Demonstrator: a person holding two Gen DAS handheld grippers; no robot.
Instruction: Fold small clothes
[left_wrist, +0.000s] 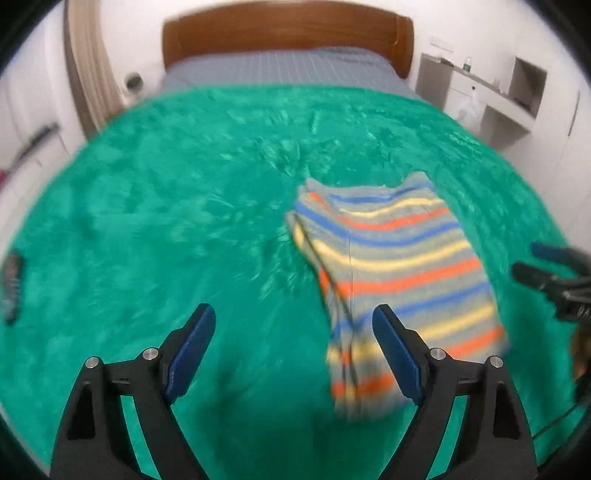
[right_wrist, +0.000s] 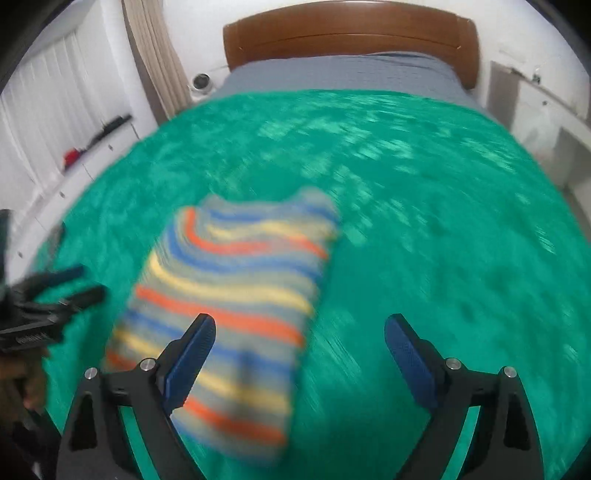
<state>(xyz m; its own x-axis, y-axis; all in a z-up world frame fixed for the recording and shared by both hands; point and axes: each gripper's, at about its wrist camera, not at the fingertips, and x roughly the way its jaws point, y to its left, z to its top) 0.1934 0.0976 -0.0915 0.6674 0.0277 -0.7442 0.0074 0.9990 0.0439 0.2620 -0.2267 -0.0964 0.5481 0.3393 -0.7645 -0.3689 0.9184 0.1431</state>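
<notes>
A small striped garment (left_wrist: 399, 273), grey with blue, yellow and orange bands, lies folded lengthwise on the green fleece blanket (left_wrist: 166, 206). It also shows in the right wrist view (right_wrist: 232, 295), blurred. My left gripper (left_wrist: 293, 317) is open and empty, just left of the garment's near end. My right gripper (right_wrist: 299, 325) is open and empty, above the garment's right side. Each gripper appears at the edge of the other's view: the right gripper (left_wrist: 546, 269) and the left gripper (right_wrist: 74, 284), both with jaws apart.
The blanket (right_wrist: 443, 221) covers a bed with a grey sheet (left_wrist: 280, 66) and a wooden headboard (left_wrist: 288, 26). A dark object (left_wrist: 11, 284) lies at the blanket's left edge. White shelves (left_wrist: 480, 92) stand to the right, a curtain (right_wrist: 155, 55) to the left.
</notes>
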